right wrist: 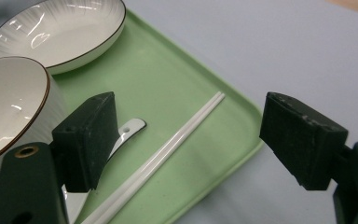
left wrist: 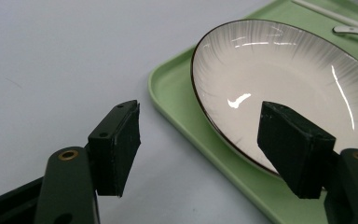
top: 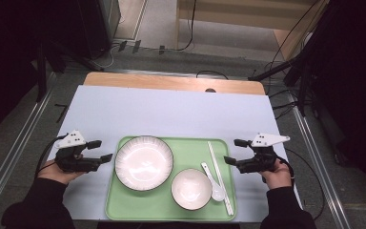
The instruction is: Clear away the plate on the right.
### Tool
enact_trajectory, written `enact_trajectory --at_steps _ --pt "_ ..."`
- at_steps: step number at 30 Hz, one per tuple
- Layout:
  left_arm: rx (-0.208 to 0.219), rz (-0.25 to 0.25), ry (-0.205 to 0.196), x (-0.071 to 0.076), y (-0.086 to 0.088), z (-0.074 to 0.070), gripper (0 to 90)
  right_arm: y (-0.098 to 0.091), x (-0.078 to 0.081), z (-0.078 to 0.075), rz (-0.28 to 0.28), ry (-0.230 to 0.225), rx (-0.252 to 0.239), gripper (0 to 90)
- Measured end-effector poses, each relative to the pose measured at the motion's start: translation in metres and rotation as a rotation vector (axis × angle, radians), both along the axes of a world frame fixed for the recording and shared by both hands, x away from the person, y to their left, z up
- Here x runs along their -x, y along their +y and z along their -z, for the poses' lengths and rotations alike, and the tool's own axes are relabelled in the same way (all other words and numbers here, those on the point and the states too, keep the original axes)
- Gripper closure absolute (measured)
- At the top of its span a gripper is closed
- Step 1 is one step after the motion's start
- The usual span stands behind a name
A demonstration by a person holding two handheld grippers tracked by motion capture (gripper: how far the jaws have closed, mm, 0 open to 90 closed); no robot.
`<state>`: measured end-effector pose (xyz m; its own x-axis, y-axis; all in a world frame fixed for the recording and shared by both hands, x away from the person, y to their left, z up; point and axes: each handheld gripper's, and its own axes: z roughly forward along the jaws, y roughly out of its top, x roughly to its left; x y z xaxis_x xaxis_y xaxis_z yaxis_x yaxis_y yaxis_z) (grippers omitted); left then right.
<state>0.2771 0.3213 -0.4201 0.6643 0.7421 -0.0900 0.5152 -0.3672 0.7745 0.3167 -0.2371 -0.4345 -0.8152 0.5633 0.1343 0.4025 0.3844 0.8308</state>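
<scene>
**Both grippers open at the two short edges of the tray**

Presently the green tray point(top: 190, 151) sits at the near edge of the table point(top: 171, 109), on the pale sheet that covers it. On the tray: a wide white plate point(top: 144, 162) with a dark rim at the left end, a smaller white bowl point(top: 191, 189) near the front edge right of centre, a white spoon point(top: 212, 181) just beside the bowl on its right, and a pair of white chopsticks point(top: 219, 176) lying along the right edge, front to back.

Left gripper point(top: 103, 150): held level just off the tray's left edge, pointing at the plate. Jaws stand apart, nothing between the pads; the left gripper view shows the tray's point(left wrist: 177, 102) left rim and the plate's point(left wrist: 284, 79) edge through the gap, untouched.

Right gripper point(top: 235, 150): held level just off the tray's right edge, pointing inward. Jaws wide, nothing gripped; in the right gripper view the chopsticks point(right wrist: 168, 151) and the tray's point(right wrist: 168, 74) right edge lie in the gap below the pads, the spoon point(right wrist: 128, 130) handle beside the left jaw and the bowl point(right wrist: 9, 107) behind it.

Neither gripper touches the tray or anything on it.
</scene>
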Motion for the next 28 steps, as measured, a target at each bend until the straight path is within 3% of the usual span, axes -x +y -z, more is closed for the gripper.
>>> enact_trajectory --at_steps 8,11,14,18,28 --pt "0.020 -0.060 -0.013 0.006 0.014 0.002 27.8 -0.012 0.006 0.002 0.018 -0.013 -0.044 20.1" --pt "0.039 -0.033 -0.005 0.007 0.018 0.003 21.5 -0.013 0.008 0.003 0.018 -0.023 -0.048 20.2" --pt "0.028 -0.016 -0.031 0.010 0.020 0.004 20.7 -0.014 0.009 0.003 0.015 -0.029 -0.052 20.2" --pt "0.011 -0.029 -0.033 0.010 0.022 0.005 20.4 -0.015 0.009 0.004 0.016 -0.021 -0.065 20.2" --pt "0.013 -0.040 -0.034 0.009 0.023 0.005 20.4 -0.014 0.008 0.005 0.008 -0.014 -0.075 20.2"
